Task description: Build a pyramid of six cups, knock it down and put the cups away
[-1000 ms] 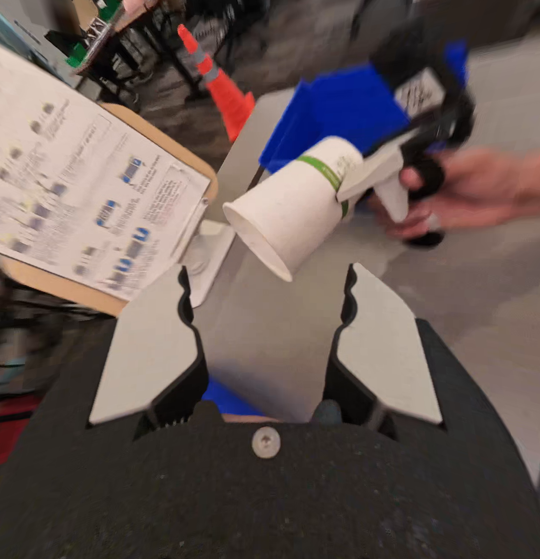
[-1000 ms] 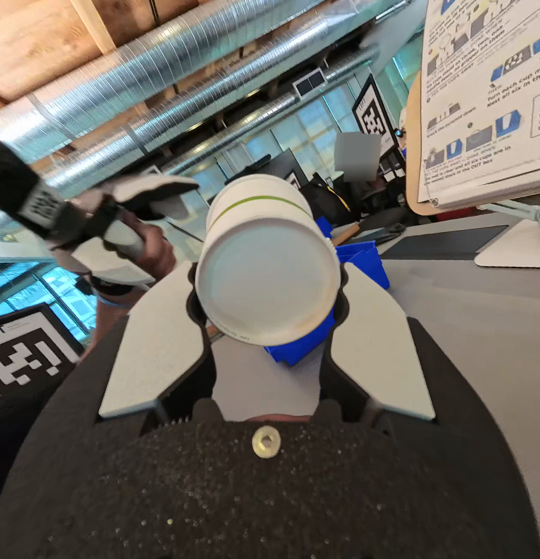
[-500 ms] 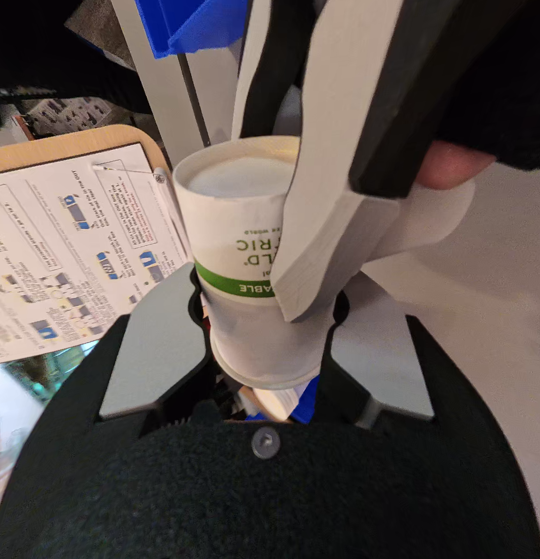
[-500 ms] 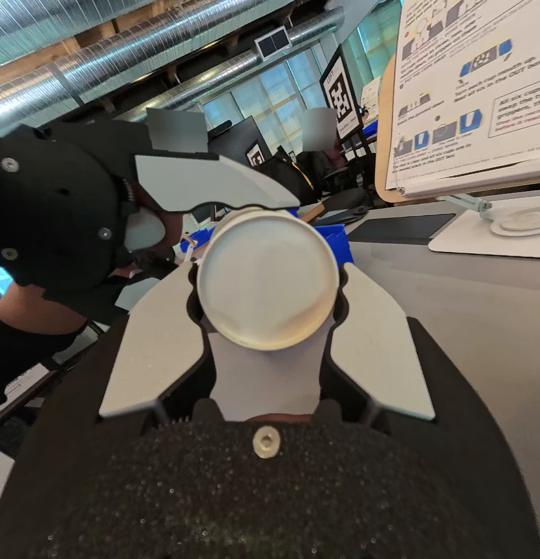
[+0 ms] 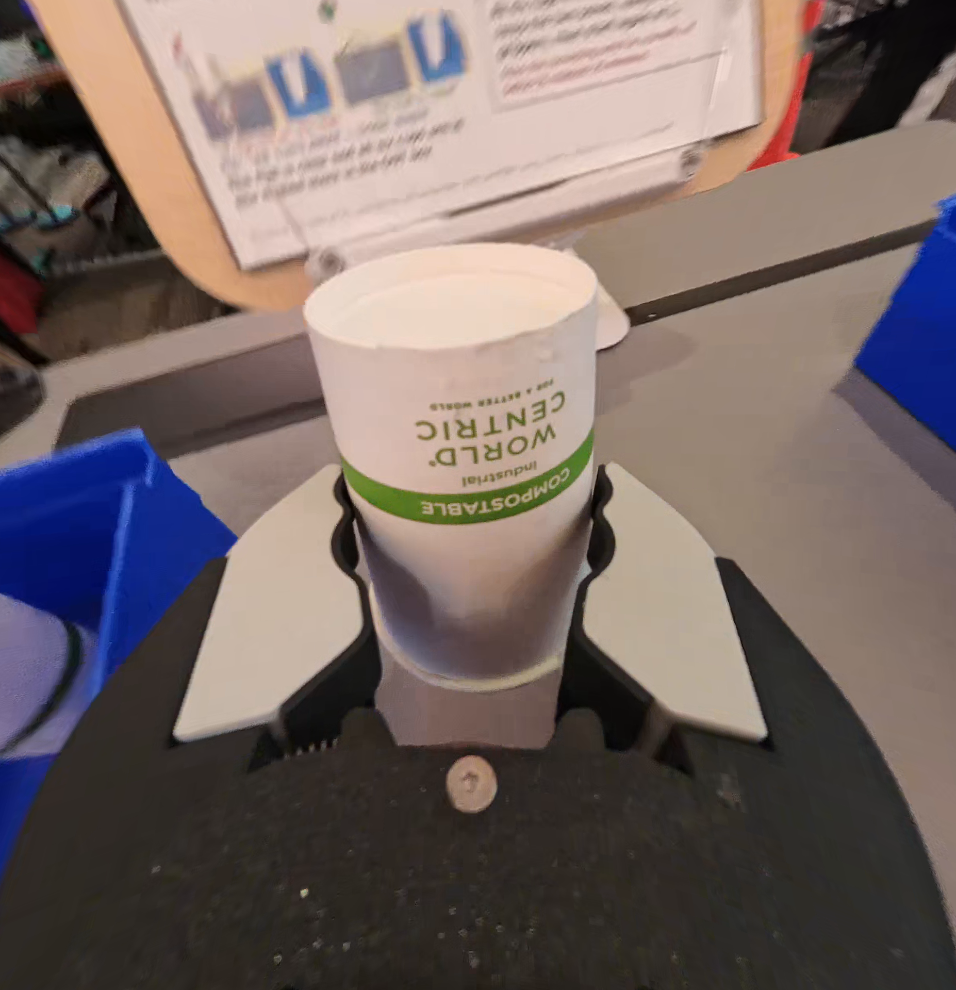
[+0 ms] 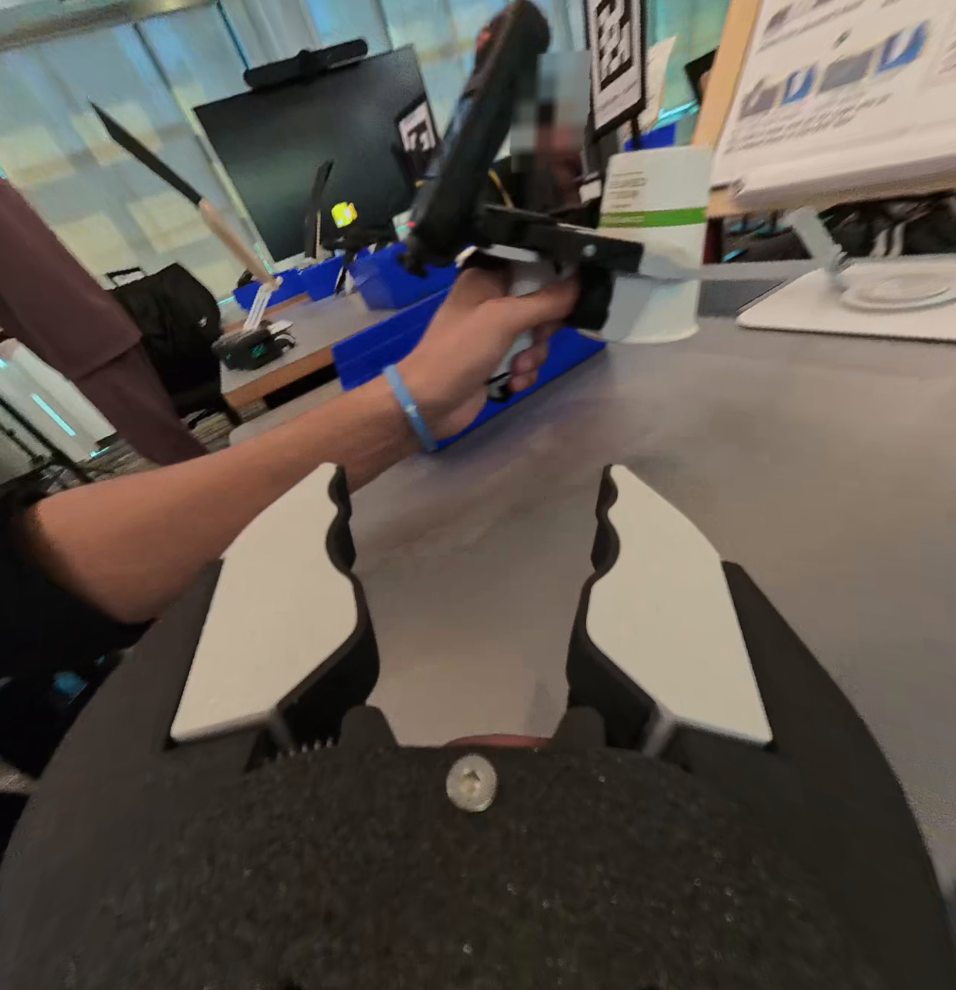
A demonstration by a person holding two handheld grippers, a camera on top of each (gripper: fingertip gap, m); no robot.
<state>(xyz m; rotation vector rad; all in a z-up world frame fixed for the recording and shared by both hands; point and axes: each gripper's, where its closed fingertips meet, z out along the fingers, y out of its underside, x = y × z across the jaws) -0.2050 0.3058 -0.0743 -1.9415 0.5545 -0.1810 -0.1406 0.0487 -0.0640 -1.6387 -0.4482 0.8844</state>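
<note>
A white paper cup point(image 5: 454, 407) with a green band is held upside down, base up. My left gripper point(image 5: 468, 482) is shut on its lower half, over the dark grey mat point(image 5: 733, 428). In the right wrist view the same cup point(image 6: 652, 241) stands mouth down at or just above the table, held by the left gripper point(image 6: 615, 268) in a person's hand point(image 6: 486, 343). My right gripper point(image 6: 473, 477) is open and empty, low over the grey table point(image 6: 786, 455), well back from the cup. No other loose cups show on the mat.
A blue bin point(image 5: 63, 535) with something white inside is at the left and another blue bin point(image 5: 926, 343) at the right. An instruction sheet on a wooden board point(image 5: 438, 107) stands behind the cup on a white base point(image 6: 867, 305). A forearm point(image 6: 224, 498) crosses the right wrist view.
The cup went from my right gripper to my left. My right gripper opened and drew back. My left gripper turned the cup base up and brought it down to the mat.
</note>
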